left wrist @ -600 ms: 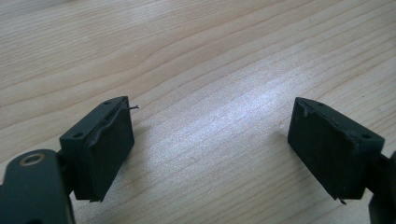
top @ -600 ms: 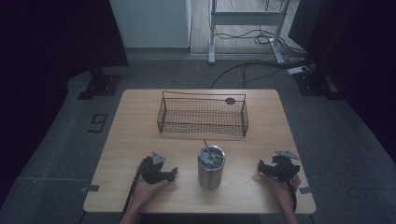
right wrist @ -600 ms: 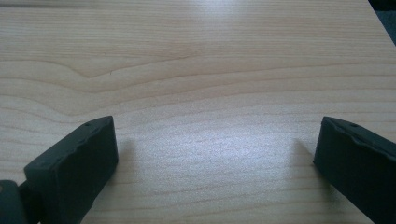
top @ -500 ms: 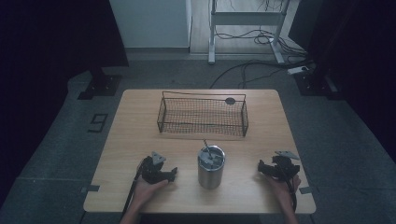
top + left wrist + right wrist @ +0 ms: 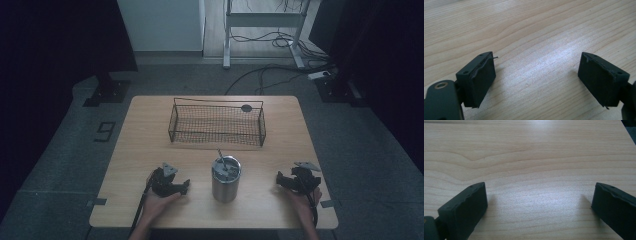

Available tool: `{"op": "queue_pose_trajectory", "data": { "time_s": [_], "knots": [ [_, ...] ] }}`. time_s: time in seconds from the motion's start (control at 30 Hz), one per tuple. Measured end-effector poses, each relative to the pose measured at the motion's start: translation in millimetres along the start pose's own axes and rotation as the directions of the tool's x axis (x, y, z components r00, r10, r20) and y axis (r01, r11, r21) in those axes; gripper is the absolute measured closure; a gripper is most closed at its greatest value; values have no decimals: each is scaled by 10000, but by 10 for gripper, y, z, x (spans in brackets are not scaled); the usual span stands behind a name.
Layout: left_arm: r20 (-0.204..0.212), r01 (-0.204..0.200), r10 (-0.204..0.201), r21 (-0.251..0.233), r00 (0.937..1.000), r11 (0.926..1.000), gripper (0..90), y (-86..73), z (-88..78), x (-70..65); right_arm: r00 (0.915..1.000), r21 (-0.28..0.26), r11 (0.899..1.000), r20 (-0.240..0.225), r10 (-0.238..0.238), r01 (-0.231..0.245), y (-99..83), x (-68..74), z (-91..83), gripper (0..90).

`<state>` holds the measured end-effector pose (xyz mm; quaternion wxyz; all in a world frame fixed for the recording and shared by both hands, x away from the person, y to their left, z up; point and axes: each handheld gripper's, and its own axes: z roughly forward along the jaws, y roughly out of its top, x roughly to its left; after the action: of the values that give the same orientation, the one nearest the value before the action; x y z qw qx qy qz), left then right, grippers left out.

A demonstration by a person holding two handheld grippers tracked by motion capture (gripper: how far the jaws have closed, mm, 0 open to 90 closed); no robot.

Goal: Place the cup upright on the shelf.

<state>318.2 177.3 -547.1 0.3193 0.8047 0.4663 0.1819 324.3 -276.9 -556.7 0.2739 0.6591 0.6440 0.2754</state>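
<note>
A steel cup (image 5: 225, 179) stands near the front middle of the wooden table (image 5: 150, 135), with a thin utensil handle (image 5: 219, 154) sticking up out of it. My left gripper (image 5: 186, 187) rests on the table to the cup's left, held by a hand, its jaws pointing toward the cup. In the left gripper view the left gripper (image 5: 536, 82) is open over bare wood. My right gripper (image 5: 278, 180) lies at the cup's right, also hand-held. Its jaws stand wide apart in the right gripper view, the right gripper (image 5: 539, 207) open with nothing between.
A black wire basket (image 5: 217, 123) sits at the back middle of the table, a small dark round object (image 5: 246, 107) by its far right corner. Cables and a desk frame lie on the floor beyond the table.
</note>
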Motion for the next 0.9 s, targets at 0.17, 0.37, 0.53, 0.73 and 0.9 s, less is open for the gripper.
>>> {"op": "queue_pose_trajectory", "data": {
  "time_s": [0.17,0.37,0.53,0.73,0.9],
  "knots": [
    [-127,298,-297,99,9995,9995,144,23,-10,-10,10000,-3,10000,-15,-16,16,1,-2,1,0],
    [102,349,-347,-282,9993,9990,144,48,-99,-27,10000,-2,10000,-16,-16,16,0,-2,0,1],
    [359,349,-331,-494,9988,9982,144,70,-171,-39,10000,3,10000,29,29,-29,-1,1,-1,0],
    [771,693,-632,-800,9950,9944,144,103,-284,-78,10000,7,10000,55,32,-32,-3,4,-5,2],
    [1044,668,-532,-1309,9931,9891,145,167,-432,-175,10000,1,10000,43,20,-20,-3,5,-5,4]
  ]
}}
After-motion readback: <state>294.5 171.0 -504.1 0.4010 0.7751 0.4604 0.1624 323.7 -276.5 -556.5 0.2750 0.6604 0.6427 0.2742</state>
